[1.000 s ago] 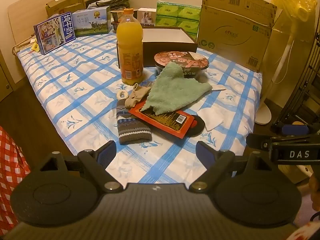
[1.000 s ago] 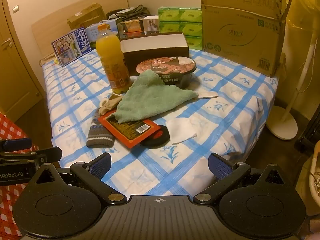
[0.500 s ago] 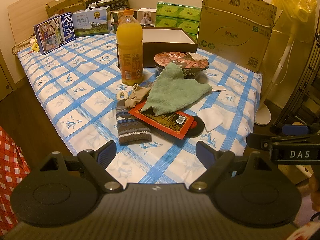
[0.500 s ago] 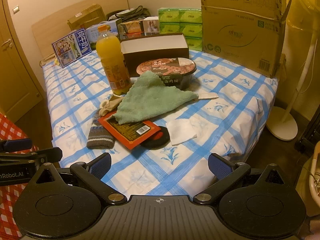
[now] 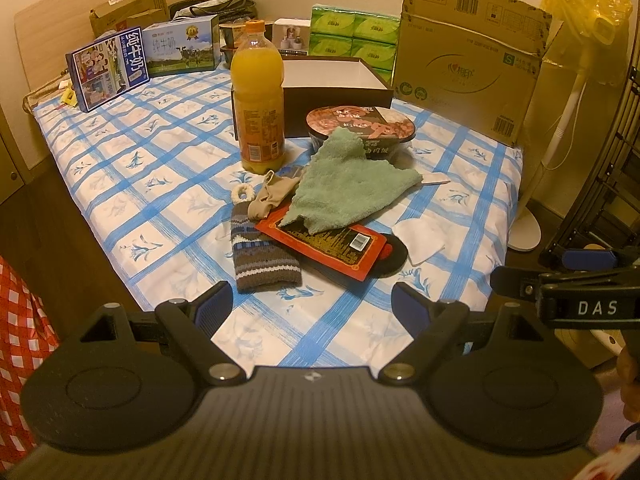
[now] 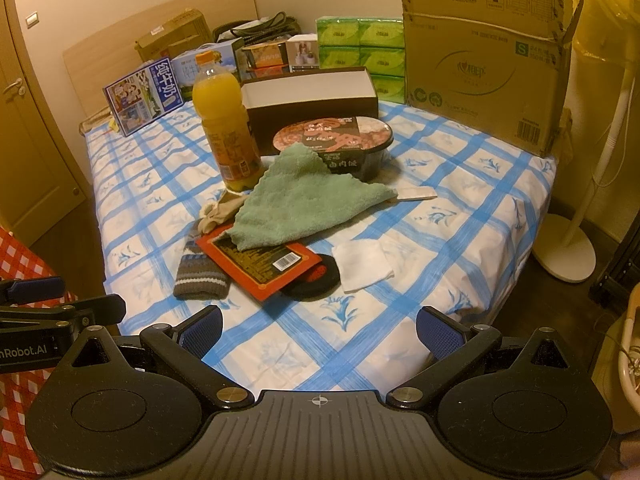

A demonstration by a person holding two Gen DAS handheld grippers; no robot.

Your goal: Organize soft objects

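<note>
Showing hair tie (image 5: 243, 192), only left view.

The green towel (image 5: 352, 184) is fluffy terry cloth, matt, draped on the glossy red packet (image 5: 328, 242). Left of that packet the striped sock (image 5: 260, 258) is coarse knit wool; just behind it lies a thin, smooth beige stocking (image 5: 268, 200). Right of the packet the white pad (image 5: 420, 236) looks soft and papery. The orange bottle (image 5: 258, 100) is shiny clear plastic, the brown box (image 5: 468, 64) matt corrugated cardboard, the checked sheet (image 5: 160, 152) smooth cloth
</note>
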